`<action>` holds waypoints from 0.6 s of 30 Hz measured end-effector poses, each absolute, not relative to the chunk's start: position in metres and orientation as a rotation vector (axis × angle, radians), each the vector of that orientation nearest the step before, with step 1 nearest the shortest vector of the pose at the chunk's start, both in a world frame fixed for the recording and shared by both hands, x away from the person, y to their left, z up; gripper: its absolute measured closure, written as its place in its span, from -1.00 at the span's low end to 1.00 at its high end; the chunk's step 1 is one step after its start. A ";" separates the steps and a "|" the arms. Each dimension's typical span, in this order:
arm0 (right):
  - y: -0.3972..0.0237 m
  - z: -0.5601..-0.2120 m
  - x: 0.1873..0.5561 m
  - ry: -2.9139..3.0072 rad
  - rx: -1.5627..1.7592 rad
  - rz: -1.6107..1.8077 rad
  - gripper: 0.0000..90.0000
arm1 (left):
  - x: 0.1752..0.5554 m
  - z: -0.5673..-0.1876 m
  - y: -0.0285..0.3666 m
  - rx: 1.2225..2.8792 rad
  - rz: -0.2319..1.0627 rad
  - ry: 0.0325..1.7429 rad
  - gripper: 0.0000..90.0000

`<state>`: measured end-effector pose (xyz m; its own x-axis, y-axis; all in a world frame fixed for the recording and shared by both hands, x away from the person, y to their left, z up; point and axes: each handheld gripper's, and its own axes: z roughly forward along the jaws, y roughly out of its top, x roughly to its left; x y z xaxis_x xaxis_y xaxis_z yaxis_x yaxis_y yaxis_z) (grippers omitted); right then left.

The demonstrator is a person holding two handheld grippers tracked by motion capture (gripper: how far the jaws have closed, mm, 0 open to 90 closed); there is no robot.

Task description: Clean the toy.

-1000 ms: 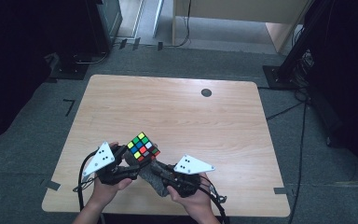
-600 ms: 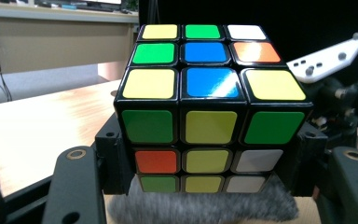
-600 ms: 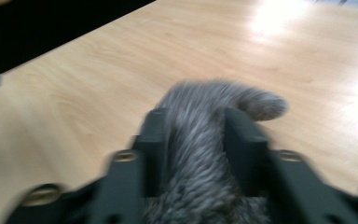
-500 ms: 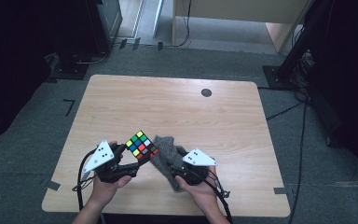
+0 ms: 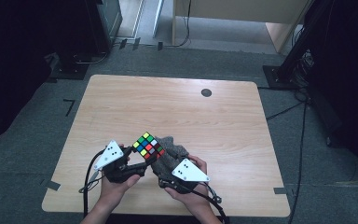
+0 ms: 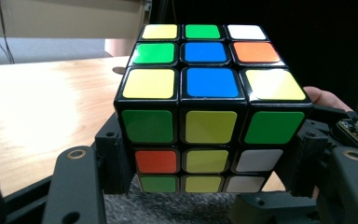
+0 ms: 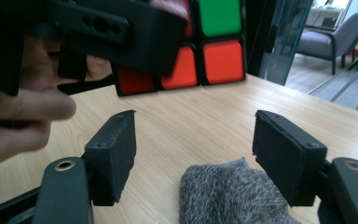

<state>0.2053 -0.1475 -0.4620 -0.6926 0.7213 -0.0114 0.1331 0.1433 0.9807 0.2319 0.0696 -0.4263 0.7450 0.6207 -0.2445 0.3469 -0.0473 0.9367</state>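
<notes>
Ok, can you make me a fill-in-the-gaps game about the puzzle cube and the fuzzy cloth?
1. The left gripper is shut on the puzzle ____.
2. The jaws of the right gripper stand ____, with nothing pressed between them.
3. The fuzzy cloth lying on the wooden table is ____ in colour.

Missing words: cube; open; grey

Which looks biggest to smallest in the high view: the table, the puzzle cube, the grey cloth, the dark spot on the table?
1. Table
2. Grey cloth and puzzle cube: look about alike, the cloth partly hidden, so no ranking
3. Dark spot
</notes>
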 end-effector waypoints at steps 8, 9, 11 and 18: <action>-0.145 -0.463 0.203 1.895 0.828 1.637 -0.33 | 0.231 -0.432 0.062 1.651 0.188 0.794 -0.24; -0.145 -0.464 0.204 1.887 0.823 1.636 -0.32 | 0.231 -0.432 0.061 1.650 0.179 0.792 -0.24; -0.146 -0.464 0.203 1.877 0.813 1.631 -0.31 | 0.230 -0.433 0.060 1.644 0.166 0.798 -0.24; -0.142 -0.464 0.200 1.826 0.742 1.569 -0.27 | 0.234 -0.434 0.063 1.616 0.098 0.825 -0.24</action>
